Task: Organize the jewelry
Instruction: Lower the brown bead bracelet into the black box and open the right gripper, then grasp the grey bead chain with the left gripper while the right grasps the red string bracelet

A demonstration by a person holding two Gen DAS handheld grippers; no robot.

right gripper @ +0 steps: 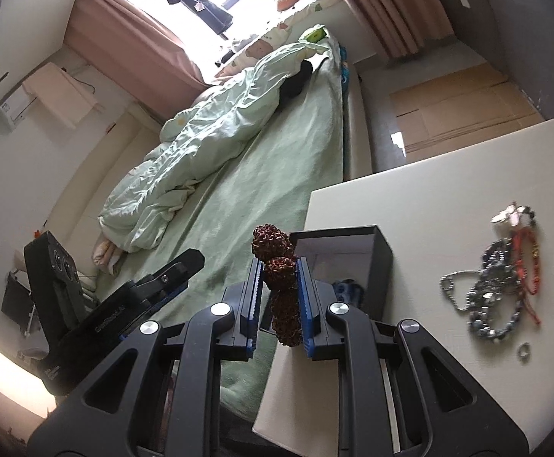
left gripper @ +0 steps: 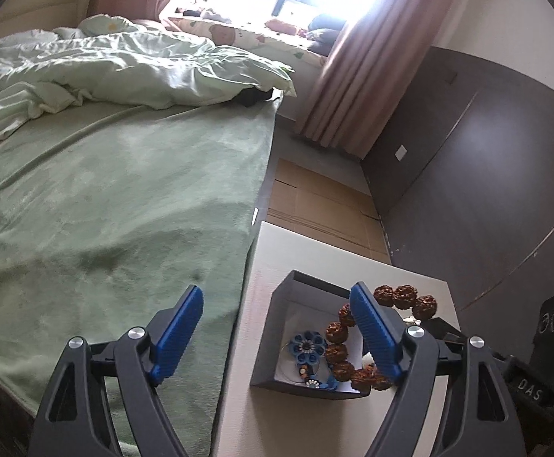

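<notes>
A dark grey open box (left gripper: pixel 277 327) stands on the white table (left gripper: pixel 277 259) beside the bed. In it lie blue flower-shaped jewelry (left gripper: pixel 307 347) and part of a brown rough-bead bracelet (left gripper: pixel 338 354). My right gripper (right gripper: pixel 280 266) is shut on that brown bead bracelet (right gripper: pixel 277 262) and holds it over the box (right gripper: pixel 376 255). My left gripper (left gripper: pixel 277 304) is open and empty, its right finger over the box's edge. A pile of bead bracelets, chains and a red cord (right gripper: pixel 501 282) lies on the table to the right, with a small ring (right gripper: pixel 523 351) near it.
A bed with a green blanket (left gripper: pixel 105 209) borders the table's left side. Flattened cardboard (left gripper: pixel 322 205) lies on the floor beyond the table. A dark wardrobe (left gripper: pixel 486 175) stands to the right. The left gripper's body (right gripper: pixel 98 304) shows at the right view's left.
</notes>
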